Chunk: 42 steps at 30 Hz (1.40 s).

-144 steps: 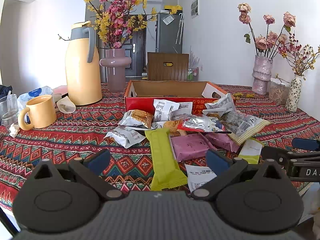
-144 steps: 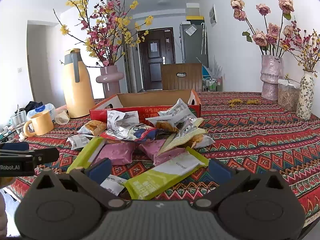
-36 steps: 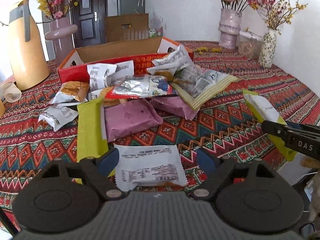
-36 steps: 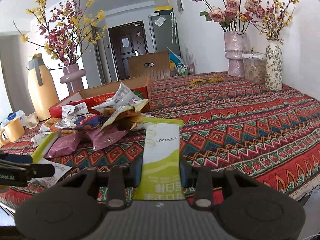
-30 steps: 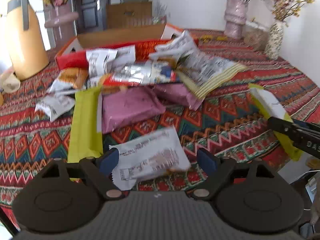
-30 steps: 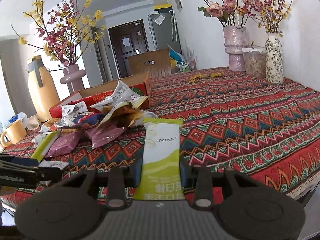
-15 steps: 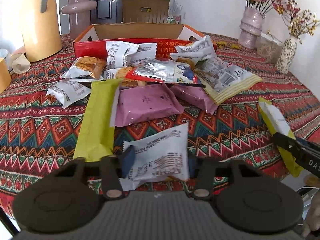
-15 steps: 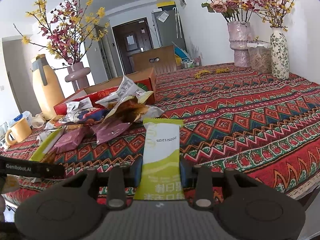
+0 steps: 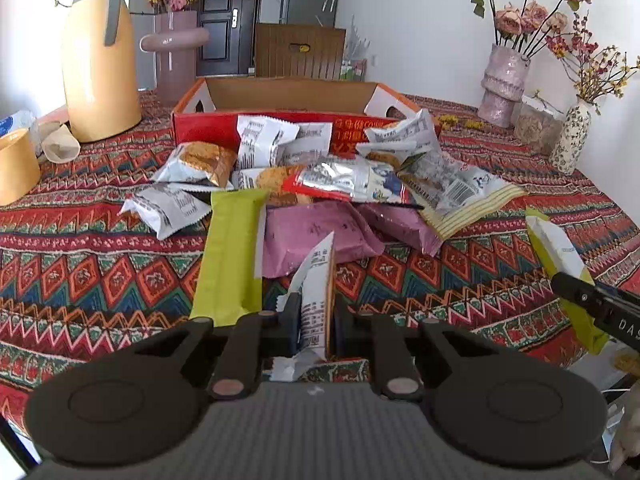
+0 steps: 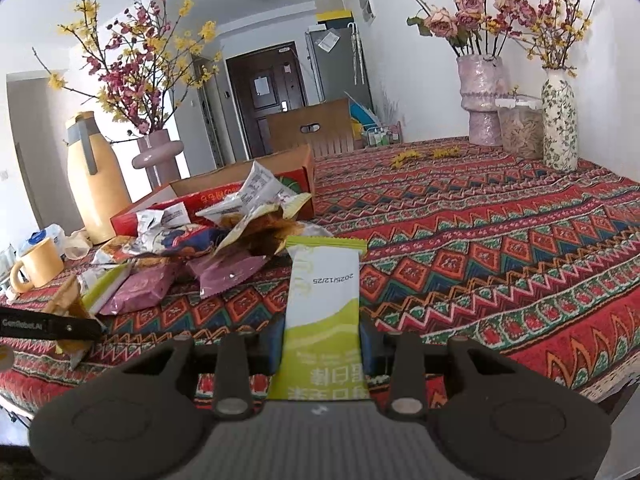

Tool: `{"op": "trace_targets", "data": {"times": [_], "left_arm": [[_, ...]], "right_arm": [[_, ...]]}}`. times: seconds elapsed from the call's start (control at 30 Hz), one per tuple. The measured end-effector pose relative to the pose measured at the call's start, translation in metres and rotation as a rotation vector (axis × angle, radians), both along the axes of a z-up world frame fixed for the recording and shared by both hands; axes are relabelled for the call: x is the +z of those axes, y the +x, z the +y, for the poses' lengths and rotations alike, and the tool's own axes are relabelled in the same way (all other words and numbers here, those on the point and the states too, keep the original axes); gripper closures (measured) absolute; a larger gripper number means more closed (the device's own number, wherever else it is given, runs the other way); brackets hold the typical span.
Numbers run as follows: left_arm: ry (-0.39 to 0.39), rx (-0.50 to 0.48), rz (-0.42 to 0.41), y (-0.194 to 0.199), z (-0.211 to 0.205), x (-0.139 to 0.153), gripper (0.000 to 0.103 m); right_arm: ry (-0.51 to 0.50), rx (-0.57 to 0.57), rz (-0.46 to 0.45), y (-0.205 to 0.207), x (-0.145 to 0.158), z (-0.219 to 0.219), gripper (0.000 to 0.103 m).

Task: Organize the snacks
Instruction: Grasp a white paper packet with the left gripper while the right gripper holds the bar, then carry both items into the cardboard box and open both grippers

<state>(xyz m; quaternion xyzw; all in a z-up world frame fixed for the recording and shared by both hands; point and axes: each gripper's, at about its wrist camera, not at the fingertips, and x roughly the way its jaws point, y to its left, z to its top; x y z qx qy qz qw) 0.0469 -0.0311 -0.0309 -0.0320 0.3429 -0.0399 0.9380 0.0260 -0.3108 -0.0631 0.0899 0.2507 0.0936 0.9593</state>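
Note:
My left gripper (image 9: 316,316) is shut on a white printed snack packet (image 9: 316,292), which stands squeezed on edge between the jaws, lifted off the cloth. My right gripper (image 10: 322,344) is shut on a long green-and-white snack bar (image 10: 324,296) that points forward over the table; the same bar (image 9: 560,256) shows at the right of the left wrist view. A heap of snack packets (image 9: 340,180) lies before an open red cardboard box (image 9: 288,100). A green bar (image 9: 234,252) and a purple packet (image 9: 316,236) lie nearest my left gripper.
A yellow thermos jug (image 9: 100,52), a yellow mug (image 9: 16,168) and a pink vase (image 9: 174,52) stand at the left. Flower vases (image 10: 480,96) and a jar (image 10: 520,128) stand at the far right by the wall. The patterned tablecloth's near edge (image 10: 560,364) drops off below my right gripper.
My left gripper closed on the white packet and lifted it, so it folded from flat to upright. The right gripper kept still with the green bar.

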Motion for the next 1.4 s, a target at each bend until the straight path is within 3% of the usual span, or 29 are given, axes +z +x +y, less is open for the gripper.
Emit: {"op": "trace_targets", "data": {"times": [0.43, 0.7, 1.0, 1.4], "left_arm": [[0.008, -0.019, -0.121, -0.005, 0.001, 0.031, 0.088], [0.032, -0.014, -0.226, 0.018, 0.004, 0.069, 0.088], [0.060, 0.029, -0.297, 0.077, 0.014, 0.102, 0.088], [0.054, 0.117, -0.260, 0.174, 0.040, 0.105, 0.088]], "right_arm": [[-0.007, 0.010, -0.102, 0.003, 0.034, 0.012, 0.067], [-0.032, 0.035, -0.166, 0.029, 0.062, 0.026, 0.067], [-0.058, 0.066, -0.206, 0.102, 0.095, 0.039, 0.067], [-0.088, 0.116, -0.135, 0.225, 0.114, 0.072, 0.067]]}}
